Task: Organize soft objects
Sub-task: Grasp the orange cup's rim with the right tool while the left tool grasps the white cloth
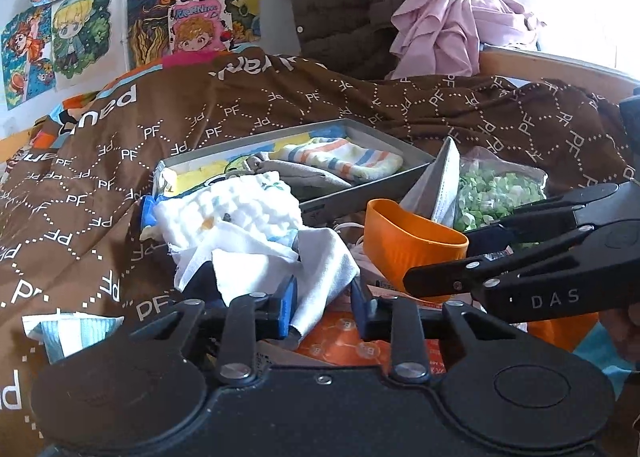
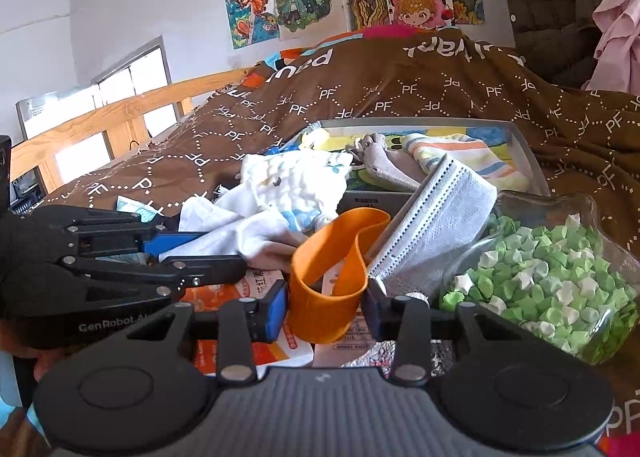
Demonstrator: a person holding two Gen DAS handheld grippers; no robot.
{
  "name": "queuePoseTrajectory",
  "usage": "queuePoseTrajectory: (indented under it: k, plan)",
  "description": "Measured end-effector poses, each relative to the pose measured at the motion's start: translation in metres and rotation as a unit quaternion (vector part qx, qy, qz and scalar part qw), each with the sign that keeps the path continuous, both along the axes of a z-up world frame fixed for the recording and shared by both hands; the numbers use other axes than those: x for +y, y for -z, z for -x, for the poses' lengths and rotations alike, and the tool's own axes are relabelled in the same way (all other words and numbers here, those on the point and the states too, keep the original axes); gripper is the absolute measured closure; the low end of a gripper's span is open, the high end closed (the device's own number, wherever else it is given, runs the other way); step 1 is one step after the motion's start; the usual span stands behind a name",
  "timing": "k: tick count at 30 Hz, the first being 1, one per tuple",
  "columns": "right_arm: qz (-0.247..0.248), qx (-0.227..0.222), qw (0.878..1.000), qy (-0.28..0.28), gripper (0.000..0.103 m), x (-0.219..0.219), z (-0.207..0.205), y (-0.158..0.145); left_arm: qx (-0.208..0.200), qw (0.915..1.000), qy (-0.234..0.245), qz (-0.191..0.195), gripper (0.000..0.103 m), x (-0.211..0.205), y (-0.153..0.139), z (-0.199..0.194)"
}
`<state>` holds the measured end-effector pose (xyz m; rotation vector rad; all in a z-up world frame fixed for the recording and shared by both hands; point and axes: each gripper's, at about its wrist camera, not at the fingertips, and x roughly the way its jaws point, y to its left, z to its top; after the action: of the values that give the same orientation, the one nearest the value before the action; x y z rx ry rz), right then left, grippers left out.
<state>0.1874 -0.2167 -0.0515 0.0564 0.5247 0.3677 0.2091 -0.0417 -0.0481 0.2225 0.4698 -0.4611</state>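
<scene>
Your right gripper (image 2: 326,311) squeezes the bendy orange cup (image 2: 332,277) at its sides, and your left gripper (image 1: 324,303) pinches floppy white cloth (image 1: 320,277), so hold gently.

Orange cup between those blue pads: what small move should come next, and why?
Probably lift it slightly: the right hand-held gripper already squeezes the orange cup out of shape, and the grey box holding other soft things lies just beyond.
</scene>
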Motion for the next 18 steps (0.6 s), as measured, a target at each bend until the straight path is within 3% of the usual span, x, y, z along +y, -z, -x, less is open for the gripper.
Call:
queuePoseTrajectory:
  k: [6,18]
  plan:
    - [0.011,-0.007,1.000,-0.004,0.077,0.003,0.003,-0.003,-0.004,1.0000,0.004,-0.003,0.093,-0.003,0.001,0.004]
    - [0.043,-0.058,0.997,-0.025,0.081,0.010,0.020,-0.017,-0.006,0.9996,-0.008,0.026,0.098,-0.004,-0.003,0.011]
